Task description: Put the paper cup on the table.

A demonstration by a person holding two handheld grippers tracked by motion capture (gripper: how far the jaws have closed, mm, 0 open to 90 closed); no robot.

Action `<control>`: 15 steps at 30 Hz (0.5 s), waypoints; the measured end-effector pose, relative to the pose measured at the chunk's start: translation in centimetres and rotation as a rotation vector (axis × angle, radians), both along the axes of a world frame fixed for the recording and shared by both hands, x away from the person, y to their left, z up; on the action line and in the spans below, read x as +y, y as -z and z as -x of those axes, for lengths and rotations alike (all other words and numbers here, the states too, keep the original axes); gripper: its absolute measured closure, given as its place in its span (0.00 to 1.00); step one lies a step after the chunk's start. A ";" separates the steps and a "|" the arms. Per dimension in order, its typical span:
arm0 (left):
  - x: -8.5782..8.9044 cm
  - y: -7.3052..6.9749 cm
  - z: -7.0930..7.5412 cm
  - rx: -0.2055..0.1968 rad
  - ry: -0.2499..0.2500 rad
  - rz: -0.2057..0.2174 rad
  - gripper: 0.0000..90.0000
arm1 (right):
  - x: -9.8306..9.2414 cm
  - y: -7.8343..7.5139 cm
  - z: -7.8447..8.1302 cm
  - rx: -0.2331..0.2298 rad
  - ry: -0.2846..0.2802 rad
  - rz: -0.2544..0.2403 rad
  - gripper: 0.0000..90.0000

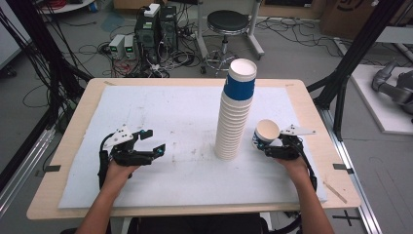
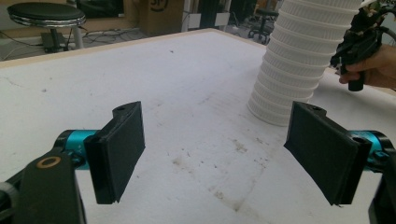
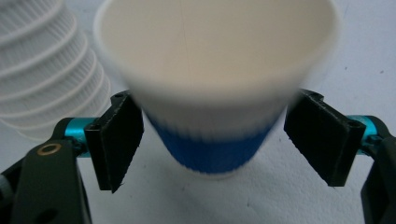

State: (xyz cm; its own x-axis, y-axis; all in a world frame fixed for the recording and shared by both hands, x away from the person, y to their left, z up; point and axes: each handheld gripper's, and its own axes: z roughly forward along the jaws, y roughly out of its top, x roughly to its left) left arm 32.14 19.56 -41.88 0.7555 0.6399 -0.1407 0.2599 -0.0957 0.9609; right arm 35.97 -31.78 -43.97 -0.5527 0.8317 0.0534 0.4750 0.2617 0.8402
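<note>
So the right gripper (image 3: 210, 140) has its 2 black jaws spread wide with the single blue-and-white paper cup (image 3: 217, 88) sitting right between them, standing upright on its base, mouth up. There's a visible gap on both sides, so the pads aren't touching it yet. The cup's long axis runs straight up, so my guess is the squeeze needs to come in level across the blue band.

From above, that cup (image 1: 265, 132) sits near the right edge of the white foam mat (image 1: 170, 112), just right of the tall stack of nested white paper cups with a blue one on top (image 1: 236, 109). The right hand is clearly the nearer one.

The left gripper (image 1: 148, 144) hangs over bare mat well left of the stack, jaws apart, holding nothing.

No readable writing or logo on any cup.
</note>
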 end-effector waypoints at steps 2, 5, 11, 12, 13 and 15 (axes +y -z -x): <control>0.0 0.0 0.0 0.001 -0.002 0.003 0.22 | -0.1 0.2 0.0 0.015 0.001 0.000 0.23; 0.0 0.1 -0.1 0.004 -0.002 0.002 0.22 | -0.6 0.0 0.3 0.011 0.002 -0.013 0.23; 0.1 0.1 -0.2 0.005 -0.007 0.006 0.22 | -1.7 -0.4 1.8 0.004 -0.008 0.002 0.23; 0.1 0.1 -0.2 0.004 -0.007 0.004 0.22 | -1.9 -0.5 2.2 -0.003 -0.008 0.002 0.23; 0.1 0.1 -0.2 0.005 -0.010 0.008 0.22 | -2.1 -0.7 2.6 -0.009 -0.008 -0.002 0.23; 0.1 0.1 -0.2 0.007 -0.009 0.010 0.22 | -2.5 -1.1 3.3 -0.016 -0.002 -0.014 0.23</control>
State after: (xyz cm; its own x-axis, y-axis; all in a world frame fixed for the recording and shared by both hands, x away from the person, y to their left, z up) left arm 32.36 19.71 -42.00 0.7487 0.6451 -0.1526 0.2677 -0.0836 0.9599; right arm 32.65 -34.27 -42.90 -0.5550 0.8299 0.0563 0.4608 0.2504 0.8514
